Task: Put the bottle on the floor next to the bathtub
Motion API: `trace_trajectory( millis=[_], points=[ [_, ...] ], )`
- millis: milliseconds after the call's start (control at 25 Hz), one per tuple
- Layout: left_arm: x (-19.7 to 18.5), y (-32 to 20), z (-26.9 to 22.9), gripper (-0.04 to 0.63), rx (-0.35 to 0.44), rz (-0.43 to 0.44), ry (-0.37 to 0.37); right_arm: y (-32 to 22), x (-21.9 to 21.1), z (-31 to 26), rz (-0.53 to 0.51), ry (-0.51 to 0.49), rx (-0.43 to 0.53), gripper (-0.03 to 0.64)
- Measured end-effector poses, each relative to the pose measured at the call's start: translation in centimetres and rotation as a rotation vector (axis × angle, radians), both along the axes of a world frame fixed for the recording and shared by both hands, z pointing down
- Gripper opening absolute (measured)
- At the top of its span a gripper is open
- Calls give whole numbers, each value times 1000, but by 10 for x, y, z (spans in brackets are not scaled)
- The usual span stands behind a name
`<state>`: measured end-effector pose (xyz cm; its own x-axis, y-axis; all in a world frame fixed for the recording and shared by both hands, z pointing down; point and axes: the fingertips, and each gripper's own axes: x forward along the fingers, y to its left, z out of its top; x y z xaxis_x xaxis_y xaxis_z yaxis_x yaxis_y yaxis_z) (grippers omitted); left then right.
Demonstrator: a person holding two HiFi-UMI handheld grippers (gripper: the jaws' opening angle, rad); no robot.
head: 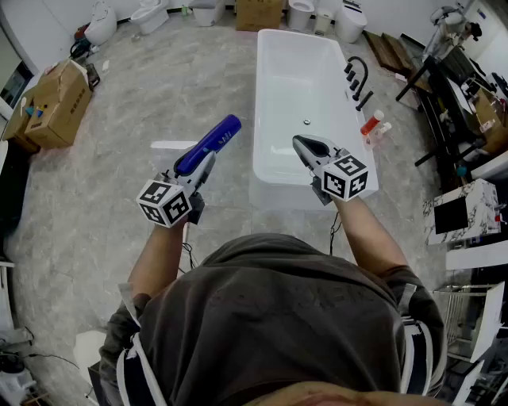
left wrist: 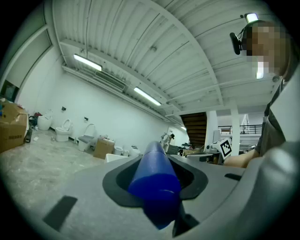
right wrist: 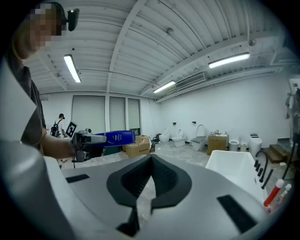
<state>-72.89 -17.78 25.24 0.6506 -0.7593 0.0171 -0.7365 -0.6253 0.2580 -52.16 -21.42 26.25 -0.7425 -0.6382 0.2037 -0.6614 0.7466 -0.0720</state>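
The blue bottle (head: 209, 143) lies level in my left gripper (head: 198, 165), which is shut on its lower part, above the floor left of the white bathtub (head: 265, 187). In the left gripper view the blue bottle (left wrist: 153, 174) fills the gap between the jaws of the left gripper (left wrist: 154, 161) and points away from the camera. My right gripper (head: 305, 145) hangs over the tub's near end with its tips together and nothing in it. The right gripper view shows the right gripper (right wrist: 151, 158) shut, with the blue bottle (right wrist: 114, 137) off to the left and the bathtub (right wrist: 228, 162) to the right.
A black faucet (head: 357, 76) and a red and a clear bottle (head: 374, 124) stand on the tub's right rim. Cardboard boxes (head: 52, 103) sit at the left, toilets (head: 101, 24) along the far wall. Black racks (head: 448, 95) stand to the right. A white panel (head: 169, 145) lies on the marble floor.
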Motion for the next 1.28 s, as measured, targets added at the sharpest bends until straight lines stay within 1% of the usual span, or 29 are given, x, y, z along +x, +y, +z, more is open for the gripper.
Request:
trace_trajectory(
  millis=[400, 560, 760, 1040, 1200, 1280],
  points=[
    [0, 2, -2, 133, 0, 1, 4, -1, 1, -3, 2, -4, -3, -9],
    [-3, 5, -1, 133, 3, 0, 13, 2, -2, -2, 4, -27, -22, -9],
    [-11, 7, 1, 133, 1, 17, 33, 4, -5, 0, 23, -15, -29, -8],
    [-49, -9, 10, 133, 16, 93, 25, 2, -48, 6, 76, -24, -46, -8],
    [-70, -21, 18, 133, 13, 137, 27, 1, -77, 9, 92, -29, -54, -8],
    [-76, -27, 24, 133, 11, 159, 17, -1, -87, 12, 103, -30, -59, -8]
  ],
)
